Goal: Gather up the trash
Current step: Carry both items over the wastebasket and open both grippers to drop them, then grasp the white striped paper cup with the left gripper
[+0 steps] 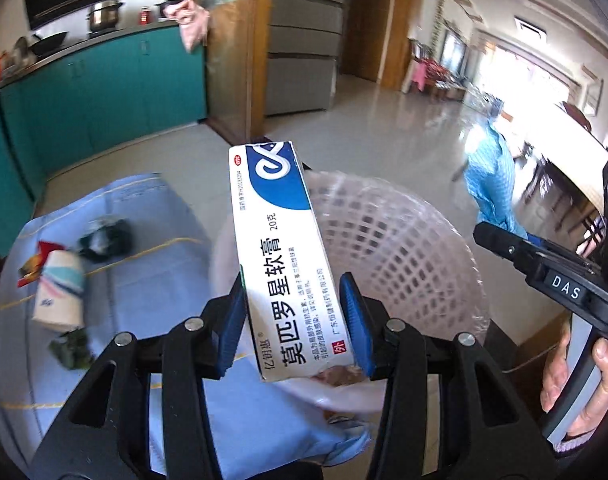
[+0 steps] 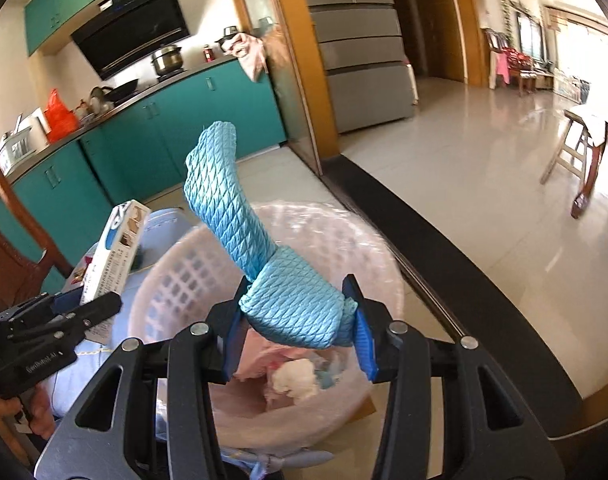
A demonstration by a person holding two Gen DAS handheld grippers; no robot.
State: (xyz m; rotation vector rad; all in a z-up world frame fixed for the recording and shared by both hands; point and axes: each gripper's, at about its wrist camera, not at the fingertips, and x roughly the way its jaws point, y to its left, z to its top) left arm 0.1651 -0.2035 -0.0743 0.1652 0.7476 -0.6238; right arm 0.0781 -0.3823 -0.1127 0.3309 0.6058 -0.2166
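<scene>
My left gripper (image 1: 298, 320) is shut on a white and blue ointment box (image 1: 282, 256) and holds it upright over the near rim of a pink mesh waste basket (image 1: 403, 248). The box also shows in the right wrist view (image 2: 112, 252). My right gripper (image 2: 298, 324) is shut on a blue quilted cloth (image 2: 264, 256) and holds it above the same basket (image 2: 176, 276), which holds crumpled white and pink trash (image 2: 296, 376). The cloth shows in the left wrist view (image 1: 491, 176), with the right gripper's body (image 1: 543, 268) at the right.
A table under a light blue cloth (image 1: 152, 304) carries a paper cup (image 1: 60, 292), a dark wad (image 1: 104, 240), a green scrap (image 1: 70, 350) and a red wrapper (image 1: 36, 264). Teal kitchen cabinets (image 1: 96, 88) stand behind. A dark sliding-door track (image 2: 443, 248) runs at the right.
</scene>
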